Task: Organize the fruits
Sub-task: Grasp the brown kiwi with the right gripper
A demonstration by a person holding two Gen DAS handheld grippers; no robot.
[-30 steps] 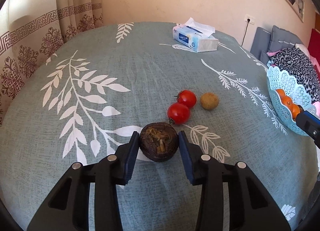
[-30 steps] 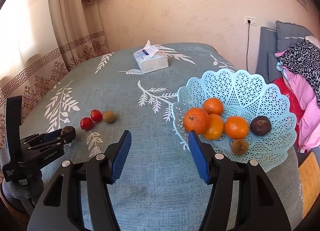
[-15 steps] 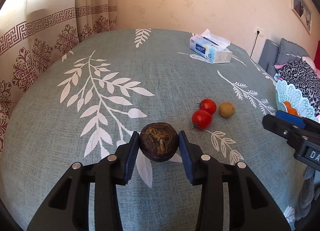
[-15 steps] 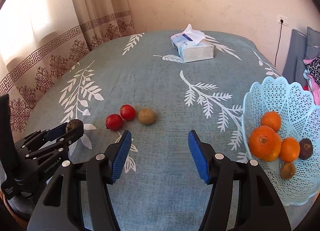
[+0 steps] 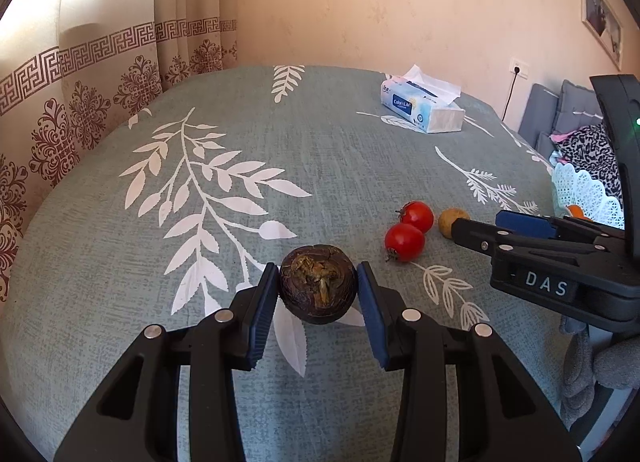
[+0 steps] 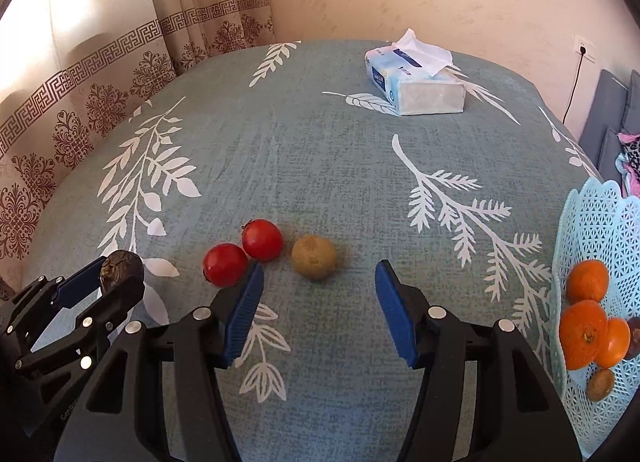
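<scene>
My left gripper (image 5: 318, 288) is shut on a dark brown wrinkled fruit (image 5: 317, 288) and holds it above the tablecloth; it also shows at the left of the right wrist view (image 6: 100, 282). Two red tomatoes (image 6: 242, 252) and a brown kiwi-like fruit (image 6: 314, 258) lie on the cloth. My right gripper (image 6: 320, 286) is open and empty, just short of the brown fruit, with its left finger close to the tomatoes. The light blue lattice basket (image 6: 592, 229) at the right holds several oranges (image 6: 586, 326) and small dark fruits.
A tissue box (image 6: 416, 79) stands at the far side of the table. Curtains (image 5: 80, 73) hang at the left. Cushions and clothes (image 5: 584, 145) lie beyond the table's right edge, behind the basket (image 5: 586, 193).
My right gripper has moved left from the basket to the tomatoes and brown fruit. My left gripper, still holding the dark fruit, has drawn back and left from them.
</scene>
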